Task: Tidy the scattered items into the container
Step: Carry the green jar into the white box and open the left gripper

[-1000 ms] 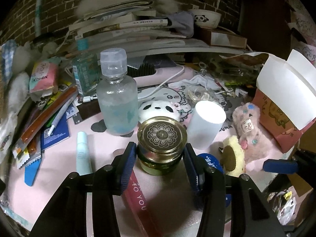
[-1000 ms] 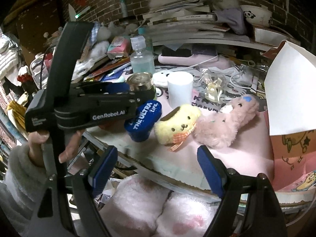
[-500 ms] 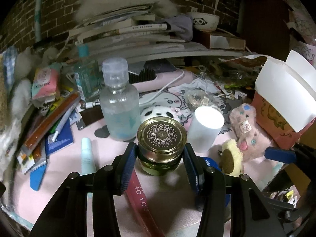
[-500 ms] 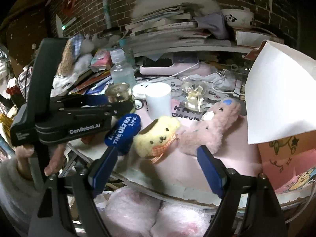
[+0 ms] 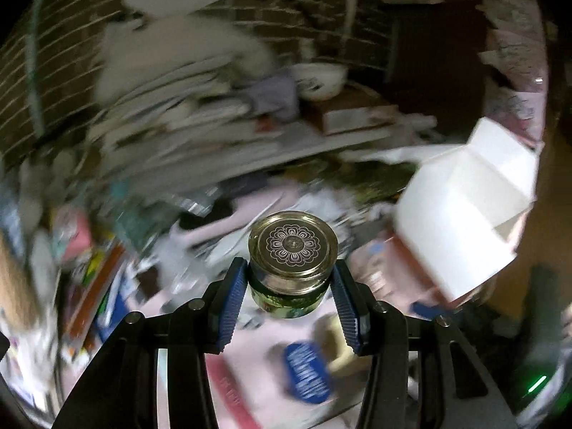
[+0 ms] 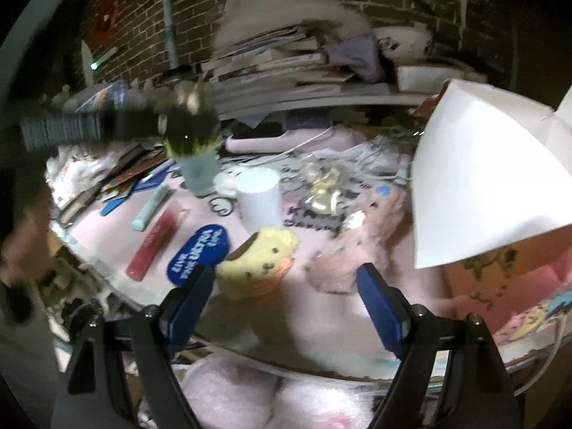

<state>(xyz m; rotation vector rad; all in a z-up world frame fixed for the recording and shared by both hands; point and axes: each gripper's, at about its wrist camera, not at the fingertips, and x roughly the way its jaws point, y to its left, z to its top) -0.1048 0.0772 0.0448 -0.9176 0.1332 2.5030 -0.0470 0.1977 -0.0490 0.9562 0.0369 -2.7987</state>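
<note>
Glass jar lifted clear of the pink worktop

The left gripper (image 5: 290, 287) clamps its ribbed blue pads on a round glass jar (image 5: 292, 266) with an embossed gold lid, airborne; the right gripper (image 6: 284, 307) gapes empty over the worktop's (image 6: 107, 232) near edge, by a fuzzy yellow plush (image 6: 258, 266).

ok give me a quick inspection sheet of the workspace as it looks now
surface: pink mat over the desk, crowded.
job's things: gold-lidded jar held clear of the desk; pink box with white flaps open at the right edge.
clutter: yellow plush, pink plush, blue oval case, white cylinder, red tube, pale tube.
grippers: left claw clamped on the jar's sides; right claw open, empty, near the plushes.
cables: white cord across the back of the desk.
surroundings: brick wall, stacked books, panda bowl.
</note>
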